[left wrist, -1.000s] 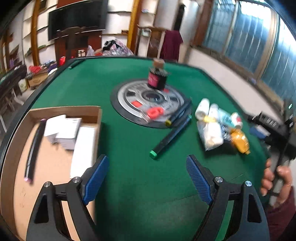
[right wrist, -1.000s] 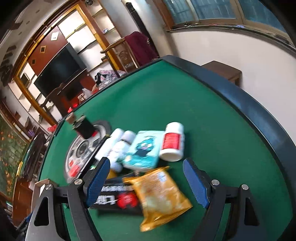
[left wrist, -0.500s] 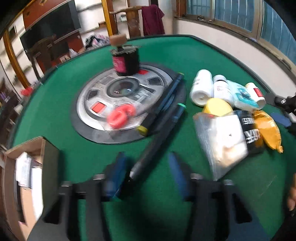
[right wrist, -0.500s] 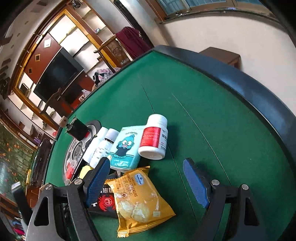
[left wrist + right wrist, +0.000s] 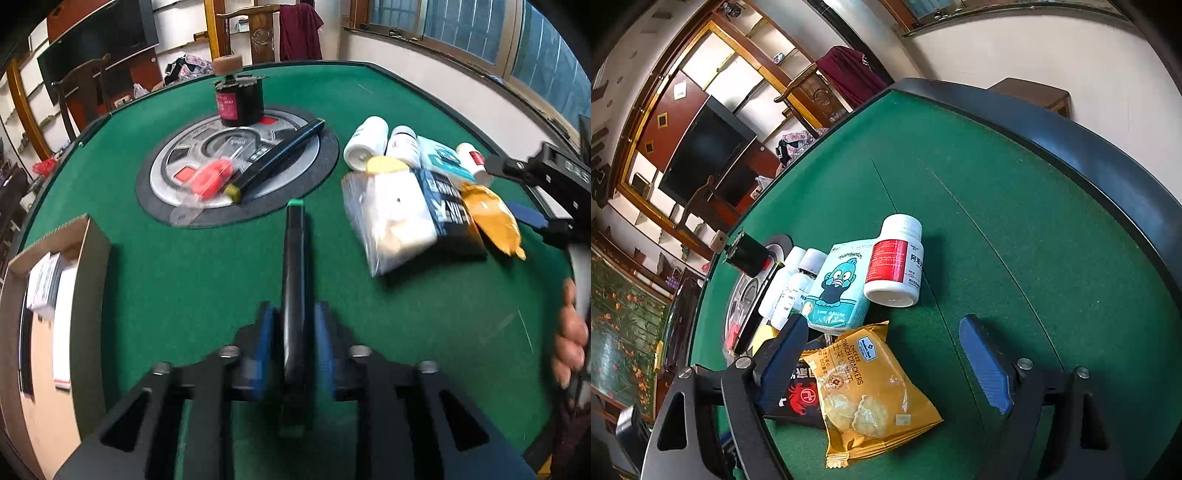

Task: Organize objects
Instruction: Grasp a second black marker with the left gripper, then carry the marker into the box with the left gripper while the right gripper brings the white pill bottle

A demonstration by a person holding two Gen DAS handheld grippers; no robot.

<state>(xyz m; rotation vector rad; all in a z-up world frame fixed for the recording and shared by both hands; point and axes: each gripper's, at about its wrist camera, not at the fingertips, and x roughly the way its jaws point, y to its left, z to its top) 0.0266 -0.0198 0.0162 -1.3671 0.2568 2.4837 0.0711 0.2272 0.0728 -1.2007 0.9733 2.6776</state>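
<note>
A black marker with a green tip (image 5: 293, 258) lies on the green felt table (image 5: 184, 277), pointing away from me. My left gripper (image 5: 293, 332) straddles the marker's near part. Its blue pads stand close on either side with thin gaps, and its jaws are opening. My right gripper (image 5: 884, 328) hangs open over a yellow cracker packet (image 5: 871, 391), with nothing pressed between its fingers. Past that packet lie a teal tissue pack (image 5: 836, 288), a white bottle with a red label (image 5: 895, 262) and a black snack packet (image 5: 801, 395).
A cardboard box (image 5: 85, 280) with white cartons stands at the left edge. The round centre panel (image 5: 236, 162) carries a dark ink bottle (image 5: 238, 103), a yellow-capped marker (image 5: 277, 162) and a red item in clear wrap (image 5: 210, 181). A clear bag (image 5: 391, 214) lies right of it. A hand (image 5: 570, 332) shows at far right.
My left gripper moved forward and down over the green-tipped marker and its jaws closed in around it. The marker turned from slanted to straight ahead. My right gripper sank a little, still wide.
</note>
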